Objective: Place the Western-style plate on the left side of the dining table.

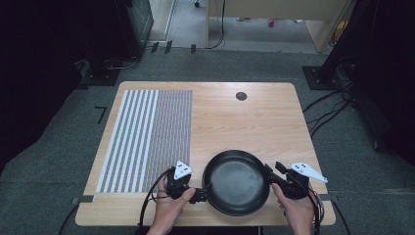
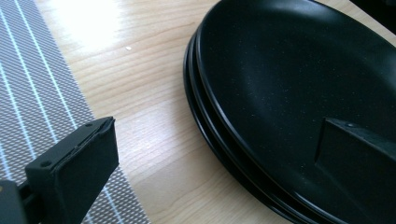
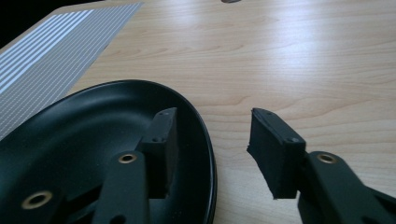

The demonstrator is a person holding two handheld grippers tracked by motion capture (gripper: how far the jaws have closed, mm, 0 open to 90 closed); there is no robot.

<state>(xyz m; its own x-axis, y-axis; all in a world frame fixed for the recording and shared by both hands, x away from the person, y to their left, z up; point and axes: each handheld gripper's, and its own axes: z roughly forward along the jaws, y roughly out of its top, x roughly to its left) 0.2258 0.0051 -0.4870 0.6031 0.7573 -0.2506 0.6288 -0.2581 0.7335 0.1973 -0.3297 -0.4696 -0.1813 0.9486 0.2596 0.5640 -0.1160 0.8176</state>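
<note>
A pale wood tabletop (image 1: 235, 122) on grey carpet carries a striped mat (image 1: 147, 139) at its left. A black pan (image 1: 236, 182) sits at the near edge between both tools — left tool (image 1: 199, 192) and right tool (image 1: 272, 175) each gape wide, straddling its rim. The left gripper view shows 2 stacked rims.

Two stacked black plates (image 2: 289, 93), one striped mat (image 1: 147, 137), two grippers.

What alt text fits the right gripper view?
An open hand-held gripper straddles the rim of a black pan, one jaw inside it and one outside, on a wooden table with a striped mat behind.
</note>
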